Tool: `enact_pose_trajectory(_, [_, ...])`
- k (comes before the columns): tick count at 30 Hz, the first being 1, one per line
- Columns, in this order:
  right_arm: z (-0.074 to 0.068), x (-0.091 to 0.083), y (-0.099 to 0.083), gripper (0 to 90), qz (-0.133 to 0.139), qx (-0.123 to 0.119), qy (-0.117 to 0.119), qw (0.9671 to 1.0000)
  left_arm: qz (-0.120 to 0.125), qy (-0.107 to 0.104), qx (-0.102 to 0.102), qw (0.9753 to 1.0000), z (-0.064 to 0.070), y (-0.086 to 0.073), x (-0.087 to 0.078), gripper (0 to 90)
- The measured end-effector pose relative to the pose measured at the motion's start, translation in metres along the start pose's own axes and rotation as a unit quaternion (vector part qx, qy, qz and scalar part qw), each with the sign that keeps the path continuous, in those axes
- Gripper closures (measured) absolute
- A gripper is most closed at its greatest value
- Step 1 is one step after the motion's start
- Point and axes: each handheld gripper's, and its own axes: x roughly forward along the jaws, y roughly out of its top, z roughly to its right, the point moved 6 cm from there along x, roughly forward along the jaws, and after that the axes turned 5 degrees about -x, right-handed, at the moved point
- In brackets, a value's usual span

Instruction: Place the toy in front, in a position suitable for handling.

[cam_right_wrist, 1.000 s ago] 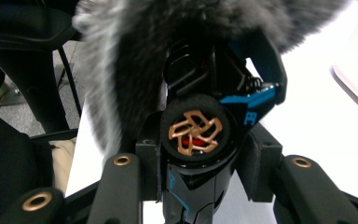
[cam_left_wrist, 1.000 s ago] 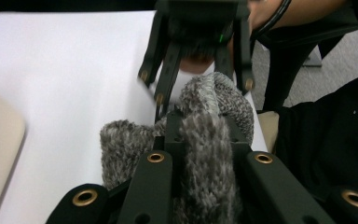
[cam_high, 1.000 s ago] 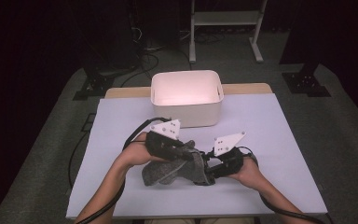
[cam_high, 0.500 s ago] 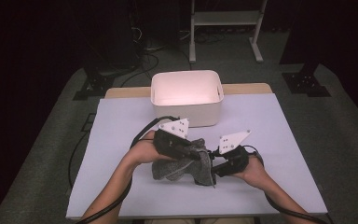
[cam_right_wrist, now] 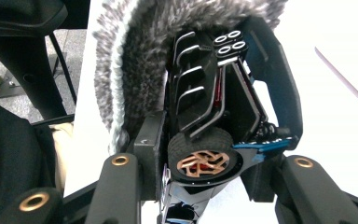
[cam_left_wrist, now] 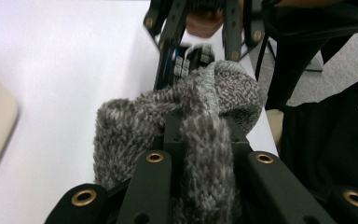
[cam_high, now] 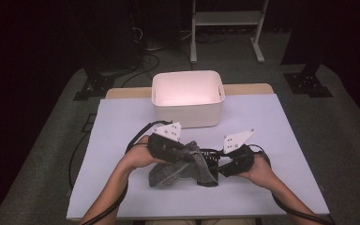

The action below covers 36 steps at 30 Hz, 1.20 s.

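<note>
A grey fuzzy knitted cloth (cam_high: 180, 169) hangs between my two grippers near the table's front middle. My left gripper (cam_high: 187, 158) is shut on it; in the left gripper view the cloth (cam_left_wrist: 186, 116) bunches over the left gripper (cam_left_wrist: 200, 128) and hides its tips. My right gripper (cam_high: 216, 166) is shut on a black toy car (cam_high: 209, 158). In the right gripper view the toy car (cam_right_wrist: 214, 93), with its copper-hubbed wheel, sits clamped in the right gripper (cam_right_wrist: 205, 154), and the cloth (cam_right_wrist: 130, 60) drapes over the car's far left side.
A white bin (cam_high: 187, 74) stands open at the back middle of the table. The pale sheet covering the table (cam_high: 281, 126) lies bare to the left and right of my hands. Cables trail from both grippers toward the front edge.
Both hands have shifted slightly right and toward the bin. The cloth has been drawn further over the toy car, and the two grippers stay close together.
</note>
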Motion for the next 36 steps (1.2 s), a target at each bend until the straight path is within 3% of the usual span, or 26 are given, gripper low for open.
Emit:
enact_pose_trajectory(5, [-0.002,0.008,0.006,56.4,0.014,0.0,0.008,0.9999,0.015,-0.003,-0.009,0.9998,0.0,-0.007,-0.007,77.7])
enact_pose_trajectory(10, [-0.001,0.02,0.019,56.6,0.023,-0.012,0.003,0.9997,0.039,0.003,-0.016,0.9991,0.001,-0.008,-0.025,77.7])
enact_pose_trajectory(15, [0.003,0.038,0.035,56.7,0.046,-0.011,0.014,0.9988,0.043,0.02,-0.017,0.9988,0.0,-0.009,-0.045,77.7])
enact_pose_trajectory(19, [0.003,0.052,0.042,56.6,0.046,-0.012,0.023,0.9986,0.043,0.025,-0.025,0.9985,-0.002,-0.015,-0.052,77.7])
enact_pose_trajectory(24, [0.005,0.056,0.04,56.5,0.04,-0.01,0.03,0.9987,0.051,0.019,-0.028,0.9981,-0.002,-0.019,-0.047,77.5])
enact_pose_trajectory(32, [0.005,0.034,0.025,55.2,-0.001,-0.005,0.026,0.9997,0.061,-0.009,-0.026,0.9978,-0.003,-0.006,-0.018,77.5])
enact_pose_trajectory(36, [0.004,0.021,0.019,54.2,-0.001,-0.007,0.015,0.9999,0.042,-0.02,-0.02,0.9987,-0.001,-0.005,0.0,77.4])
